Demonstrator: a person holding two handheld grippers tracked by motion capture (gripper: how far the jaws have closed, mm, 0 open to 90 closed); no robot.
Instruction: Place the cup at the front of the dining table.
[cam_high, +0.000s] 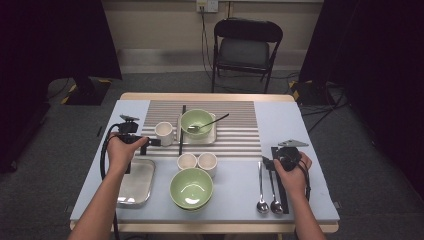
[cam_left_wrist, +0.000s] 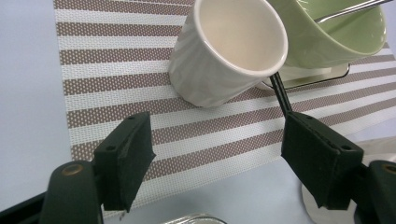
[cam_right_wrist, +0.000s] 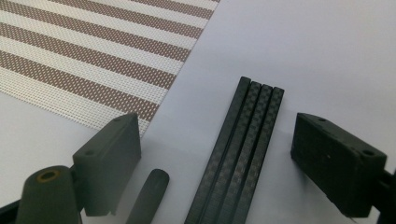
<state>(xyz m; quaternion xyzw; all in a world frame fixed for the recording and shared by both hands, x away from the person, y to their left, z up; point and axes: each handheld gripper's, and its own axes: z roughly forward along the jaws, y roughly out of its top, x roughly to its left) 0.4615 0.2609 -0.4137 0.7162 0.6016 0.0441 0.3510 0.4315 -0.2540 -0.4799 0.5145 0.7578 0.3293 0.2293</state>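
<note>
pale blue tabletop, striped mat at centre frame: my left gripper (cam_left_wrist: 217, 156) hangs spread before the cream cup (cam_left_wrist: 229, 49), upper middle of its view. glazed, rigid, slick, breakable; i'd pinch its rim wall. my right gripper (cam_right_wrist: 217, 158) gapes over black chopsticks (cam_right_wrist: 243, 154).

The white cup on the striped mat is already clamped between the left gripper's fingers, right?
Not clamped. The left gripper view shows the left gripper open, its fingers apart and short of the white cup, which stands free on the striped mat.
</note>
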